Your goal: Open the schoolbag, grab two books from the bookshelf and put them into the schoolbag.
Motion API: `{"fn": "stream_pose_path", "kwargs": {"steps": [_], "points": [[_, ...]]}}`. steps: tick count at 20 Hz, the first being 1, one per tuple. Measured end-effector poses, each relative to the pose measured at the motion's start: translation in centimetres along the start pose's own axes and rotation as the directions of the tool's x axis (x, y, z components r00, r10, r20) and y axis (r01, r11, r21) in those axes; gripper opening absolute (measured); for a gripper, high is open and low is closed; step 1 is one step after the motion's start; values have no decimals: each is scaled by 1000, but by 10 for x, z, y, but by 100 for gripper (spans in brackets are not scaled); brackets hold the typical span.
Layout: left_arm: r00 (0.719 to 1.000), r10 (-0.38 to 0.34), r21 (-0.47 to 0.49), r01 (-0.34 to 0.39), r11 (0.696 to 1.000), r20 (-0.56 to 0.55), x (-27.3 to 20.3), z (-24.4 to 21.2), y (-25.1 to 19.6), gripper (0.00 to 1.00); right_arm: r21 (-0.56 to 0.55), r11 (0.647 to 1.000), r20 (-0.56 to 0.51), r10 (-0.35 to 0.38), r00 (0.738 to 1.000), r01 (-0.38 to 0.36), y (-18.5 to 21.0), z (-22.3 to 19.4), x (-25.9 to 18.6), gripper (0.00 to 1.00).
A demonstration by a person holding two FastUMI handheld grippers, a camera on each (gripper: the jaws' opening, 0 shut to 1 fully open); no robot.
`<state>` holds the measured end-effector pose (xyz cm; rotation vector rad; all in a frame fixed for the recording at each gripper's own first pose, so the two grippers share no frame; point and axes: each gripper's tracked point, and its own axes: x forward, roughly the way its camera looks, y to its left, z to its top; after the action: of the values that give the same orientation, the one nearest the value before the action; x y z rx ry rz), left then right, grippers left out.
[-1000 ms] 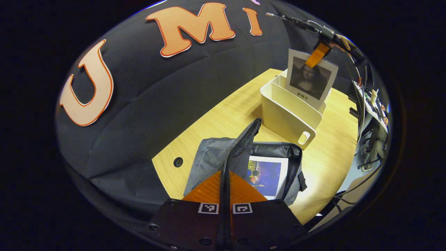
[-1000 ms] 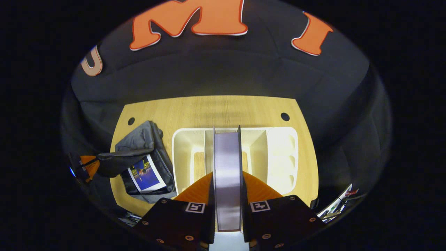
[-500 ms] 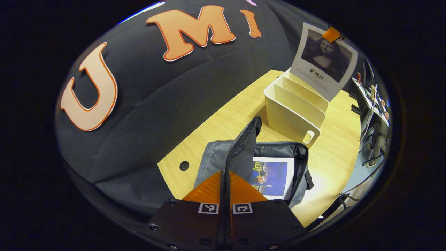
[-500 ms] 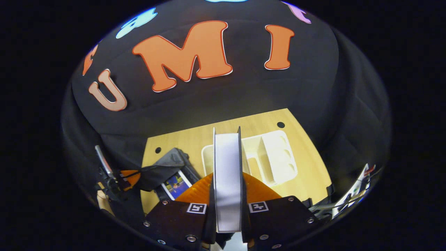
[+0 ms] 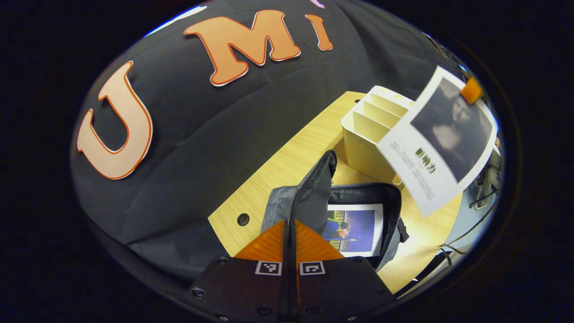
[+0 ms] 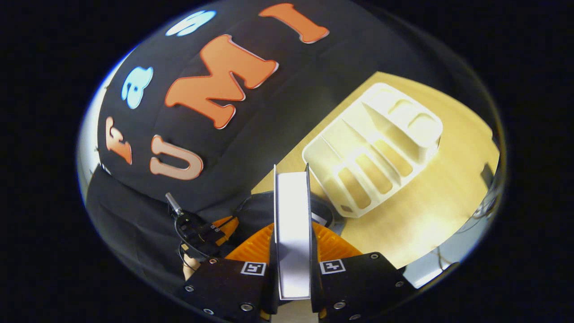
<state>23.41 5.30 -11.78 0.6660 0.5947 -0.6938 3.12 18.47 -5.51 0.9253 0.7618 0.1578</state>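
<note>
The grey schoolbag (image 5: pixel 278 204) lies open on the wooden table (image 5: pixel 287 161). My left gripper (image 5: pixel 289 220) is shut on its raised flap (image 5: pixel 316 179), holding it up. A book with a blue cover (image 5: pixel 354 224) lies flat inside the bag. My right gripper (image 6: pixel 292 226) is shut on a second book (image 6: pixel 292 211), seen edge-on between its fingers. In the left gripper view that book (image 5: pixel 441 139) shows its portrait cover, tilted in the air above the bag's right side, with one of the right gripper's fingers (image 5: pixel 471 89) at its top corner. The white bookshelf (image 6: pixel 372 143) holds no books.
The bookshelf (image 5: pixel 365 130) stands just behind the bag on the table. The left gripper and the hand holding it (image 6: pixel 202 231) appear low in the right gripper view, beside the dark bag (image 6: pixel 255 208). A round cable hole (image 5: pixel 243 219) sits near the table's left edge.
My right gripper lifted the portrait book out of the bookshelf and carried it, tilting, over toward the bag. My left gripper kept the flap raised.
</note>
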Motion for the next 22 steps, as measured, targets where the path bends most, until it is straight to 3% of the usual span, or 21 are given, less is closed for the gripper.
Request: {"fn": "stream_pose_path", "kwargs": {"steps": [3,6,10,13,18,22], "points": [[1000,5,22,-5,1000,-5,-3,5,0,1,195,976,-1,95,995,-93,-21,-42,50,29],[1000,9,37,-9,999,-3,-6,9,-2,1,289,953,-7,98,995,-92,-40,-71,93,29],[1000,15,57,-14,998,-7,-10,13,-2,1,361,922,8,147,989,-140,-39,-97,145,29],[1000,22,68,-21,997,-14,-15,15,-4,1,373,919,8,132,991,-125,-39,-108,179,29],[999,35,110,-34,993,-4,-22,24,-11,0,411,897,80,141,987,-162,-25,-111,216,29],[1000,-20,91,19,996,17,-29,33,-31,1,421,888,129,140,982,-182,-18,-110,238,29]]}}
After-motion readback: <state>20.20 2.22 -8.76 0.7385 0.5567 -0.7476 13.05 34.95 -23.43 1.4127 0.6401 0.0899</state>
